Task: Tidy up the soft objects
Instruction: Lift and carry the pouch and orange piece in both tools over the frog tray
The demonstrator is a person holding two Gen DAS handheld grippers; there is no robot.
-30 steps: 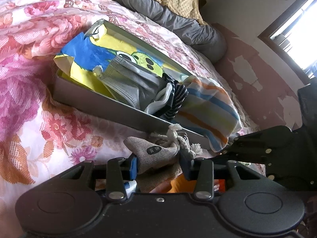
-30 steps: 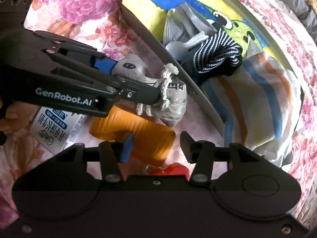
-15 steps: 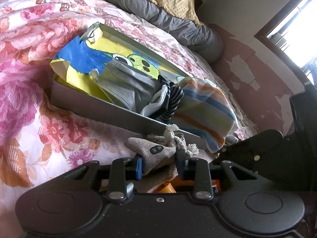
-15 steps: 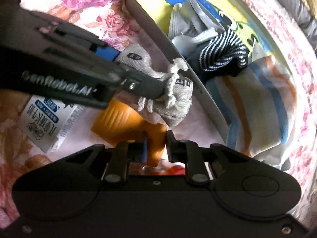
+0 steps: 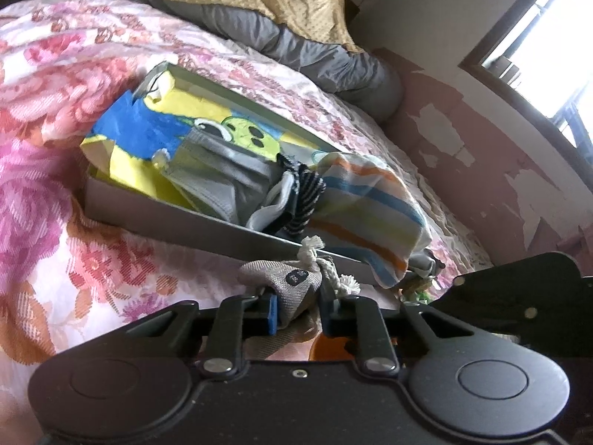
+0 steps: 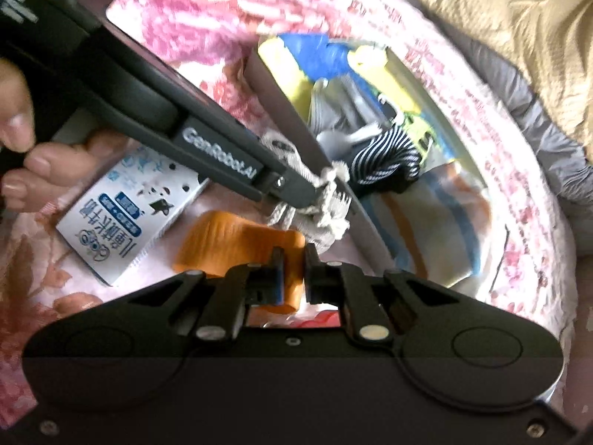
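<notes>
A coarse grey woven pouch (image 5: 292, 289) with a knotted white rope drawstring is pinched between the left tongs (image 5: 296, 309), hanging just at the near wall of the flat grey tray (image 5: 178, 218) on the floral bedspread (image 5: 55, 185). The tray holds a glossy yellow-and-blue bag (image 5: 148, 137), a striped sock (image 5: 307, 200) and a striped towel (image 5: 370, 204). A second ago the right tongs (image 6: 293, 278) stood wide above the ribbed orange cloth (image 6: 241, 241); now they have closed on its edge, beside a white packet (image 6: 126, 215).
</notes>
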